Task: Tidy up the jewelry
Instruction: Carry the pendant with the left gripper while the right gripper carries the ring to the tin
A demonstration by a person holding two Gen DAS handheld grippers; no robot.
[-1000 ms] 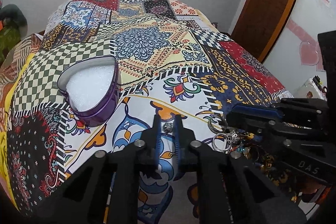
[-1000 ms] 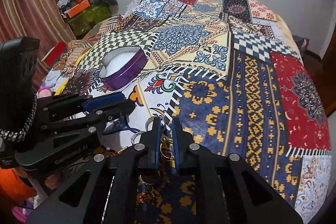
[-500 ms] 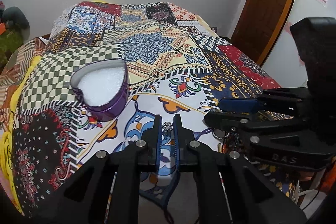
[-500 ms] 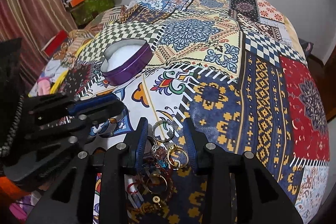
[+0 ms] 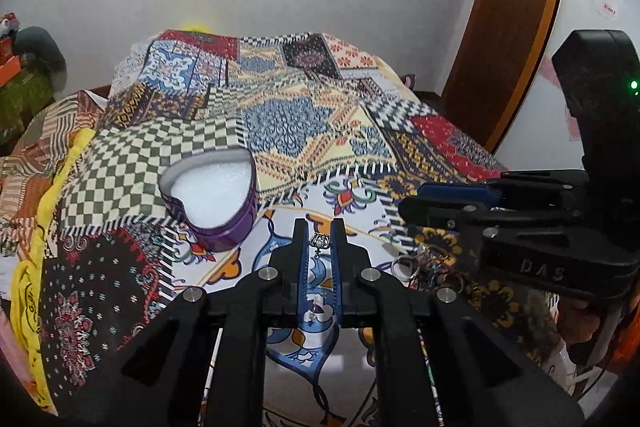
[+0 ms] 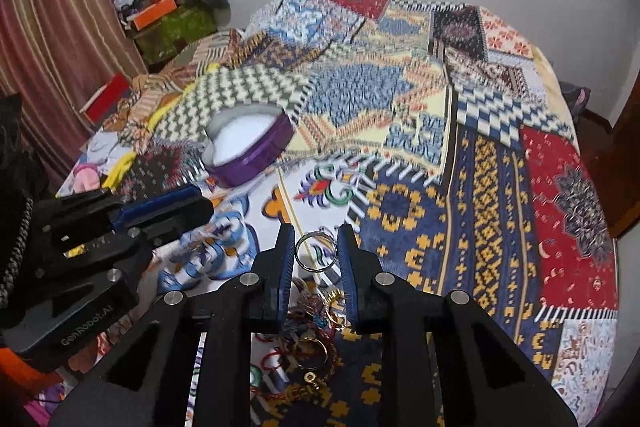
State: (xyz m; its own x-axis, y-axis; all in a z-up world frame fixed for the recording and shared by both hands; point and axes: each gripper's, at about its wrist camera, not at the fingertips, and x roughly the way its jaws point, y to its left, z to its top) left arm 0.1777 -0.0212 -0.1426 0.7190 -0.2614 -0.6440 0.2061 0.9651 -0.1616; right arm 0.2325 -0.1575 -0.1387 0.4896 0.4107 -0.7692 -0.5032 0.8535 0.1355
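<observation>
Already the left hand-held gripper (image 5: pixel 320 241) pinches a small silver filigree charm (image 5: pixel 320 239), near the purple heart-shaped tin (image 5: pixel 224 223); light and slippery, probably best held by its body. The right hand-held gripper (image 6: pixel 317 251), jaws just closing, straddles a thin silver ring (image 6: pixel 316 251) without touching it.

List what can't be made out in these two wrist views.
- Left gripper holds a small silver piece; too small to tell what kind.
- Jewelry pile, right view: partly hidden behind the right gripper; pieces tangled.
- Ring between the right fingers: contact with the pads unclear.
- Tin: blurred in the right view; only a white lining shows.
- Pile in left view: mostly covered by the right gripper.
</observation>
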